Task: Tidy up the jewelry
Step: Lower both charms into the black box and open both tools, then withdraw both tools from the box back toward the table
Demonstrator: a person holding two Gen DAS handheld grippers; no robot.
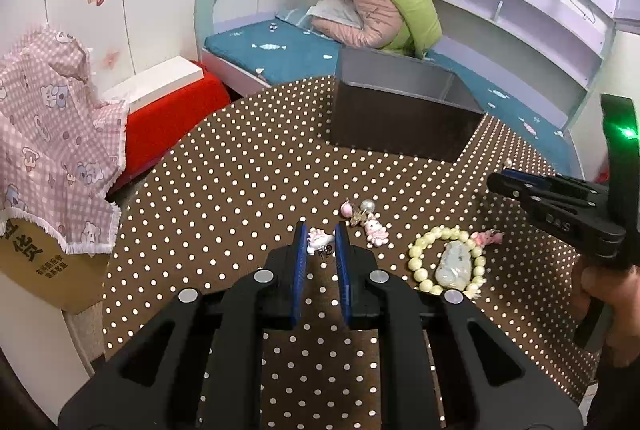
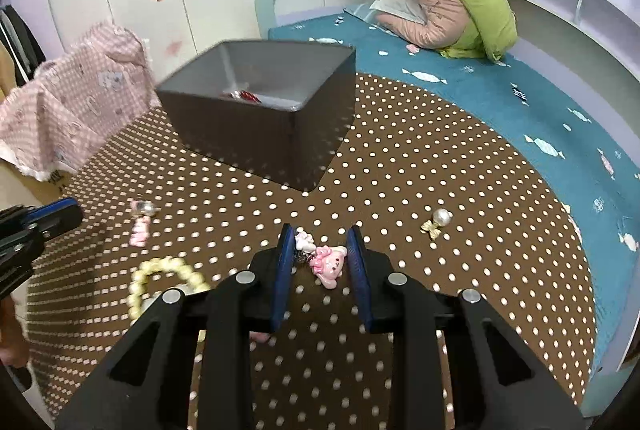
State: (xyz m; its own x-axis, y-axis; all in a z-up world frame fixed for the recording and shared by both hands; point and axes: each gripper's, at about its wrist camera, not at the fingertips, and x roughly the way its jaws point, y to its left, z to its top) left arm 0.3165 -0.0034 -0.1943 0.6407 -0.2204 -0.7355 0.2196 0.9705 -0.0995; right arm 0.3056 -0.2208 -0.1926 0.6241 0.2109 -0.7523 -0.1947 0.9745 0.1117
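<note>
My left gripper (image 1: 320, 236) is shut on a small white and pink charm (image 1: 319, 239), pinched at the tips of its blue pads above the dotted brown cloth (image 1: 240, 170). In the right wrist view a pink bunny charm (image 2: 330, 264) shows between the pads of my right gripper (image 2: 320, 230). The left wrist view shows that charm (image 1: 486, 238) lying on the cloth, with the right gripper (image 1: 496, 182) held above it, jaws narrow and not pressing on it. A pale bead bracelet with a jade pendant (image 1: 448, 262) lies between the two grippers.
A dark grey open box (image 2: 260, 142) stands at the back of the cloth with a red item (image 2: 244, 96) inside. A pink charm cluster (image 1: 370, 222) and a pearl with a gold bow (image 2: 438, 220) lie loose. A blue bed (image 2: 500, 102) borders the table.
</note>
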